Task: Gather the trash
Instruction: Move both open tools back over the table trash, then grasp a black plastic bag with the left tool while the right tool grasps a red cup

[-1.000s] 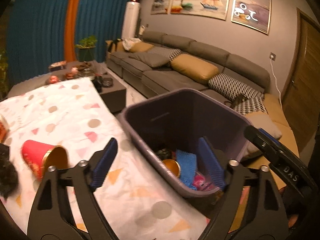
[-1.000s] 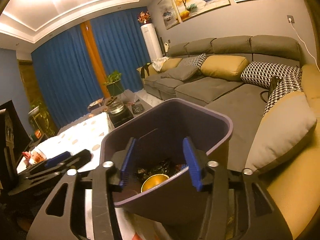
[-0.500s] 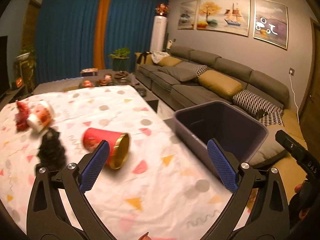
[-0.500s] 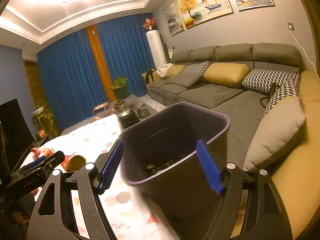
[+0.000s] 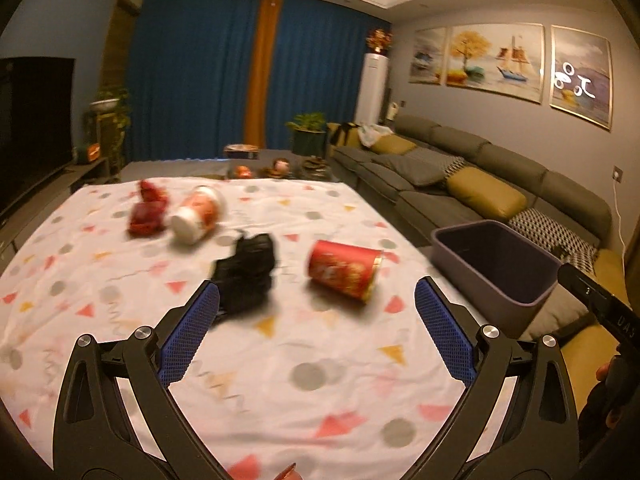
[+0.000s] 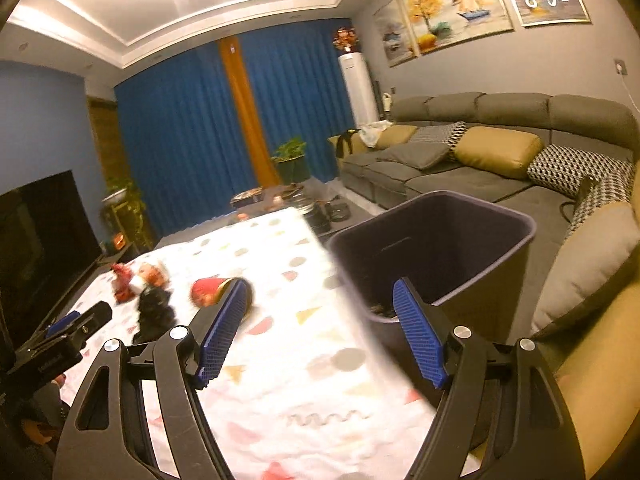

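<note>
Hovering my left tongs (image 5: 316,320) wide open and empty, my right tongs (image 6: 320,328) likewise, I see the red cup (image 5: 344,272) lying beside the bin (image 5: 496,268), ready for grabbing.
</note>
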Action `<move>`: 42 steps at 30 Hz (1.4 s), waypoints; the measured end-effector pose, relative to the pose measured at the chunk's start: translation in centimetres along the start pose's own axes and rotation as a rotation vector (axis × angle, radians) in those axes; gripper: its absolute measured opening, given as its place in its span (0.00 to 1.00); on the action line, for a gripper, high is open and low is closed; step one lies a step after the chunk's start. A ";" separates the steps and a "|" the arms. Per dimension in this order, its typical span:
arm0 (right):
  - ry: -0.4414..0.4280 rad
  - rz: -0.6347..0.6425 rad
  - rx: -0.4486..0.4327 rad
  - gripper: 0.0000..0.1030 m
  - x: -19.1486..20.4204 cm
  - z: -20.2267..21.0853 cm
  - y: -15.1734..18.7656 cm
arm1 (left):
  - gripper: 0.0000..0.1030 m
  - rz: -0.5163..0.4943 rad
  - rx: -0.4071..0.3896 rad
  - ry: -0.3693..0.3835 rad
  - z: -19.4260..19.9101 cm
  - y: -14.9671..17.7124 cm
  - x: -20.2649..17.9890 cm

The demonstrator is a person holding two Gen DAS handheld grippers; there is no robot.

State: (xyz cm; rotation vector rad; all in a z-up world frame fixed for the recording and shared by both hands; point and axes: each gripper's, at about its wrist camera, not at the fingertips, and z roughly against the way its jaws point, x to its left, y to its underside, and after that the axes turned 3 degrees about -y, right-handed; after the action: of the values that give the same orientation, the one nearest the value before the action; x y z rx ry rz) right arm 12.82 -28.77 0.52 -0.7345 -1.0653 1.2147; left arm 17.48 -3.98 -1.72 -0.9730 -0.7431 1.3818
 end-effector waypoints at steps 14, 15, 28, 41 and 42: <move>-0.041 0.084 0.077 0.72 6.5 -3.6 1.9 | 0.94 0.099 -0.026 -0.114 2.7 0.0 7.9; -0.044 0.086 0.087 0.72 6.7 -4.1 2.0 | 0.94 0.100 -0.029 -0.118 2.6 0.0 8.2; -0.079 0.073 0.269 0.63 8.2 -14.0 3.2 | 0.94 0.066 -0.021 -0.132 -1.7 -0.9 7.7; -0.158 0.057 0.368 0.33 8.9 -18.8 3.6 | 0.94 -0.002 0.029 -0.103 -7.7 -1.5 5.7; -0.165 0.055 0.367 0.30 8.9 -18.8 3.6 | 0.94 -0.004 0.035 -0.100 -8.2 -1.6 5.6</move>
State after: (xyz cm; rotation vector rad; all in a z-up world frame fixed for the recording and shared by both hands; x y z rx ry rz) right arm 28.99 -17.69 -7.27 -0.3871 -0.9231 1.4878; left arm 25.90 0.65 -4.54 -0.8796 -0.7931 1.4433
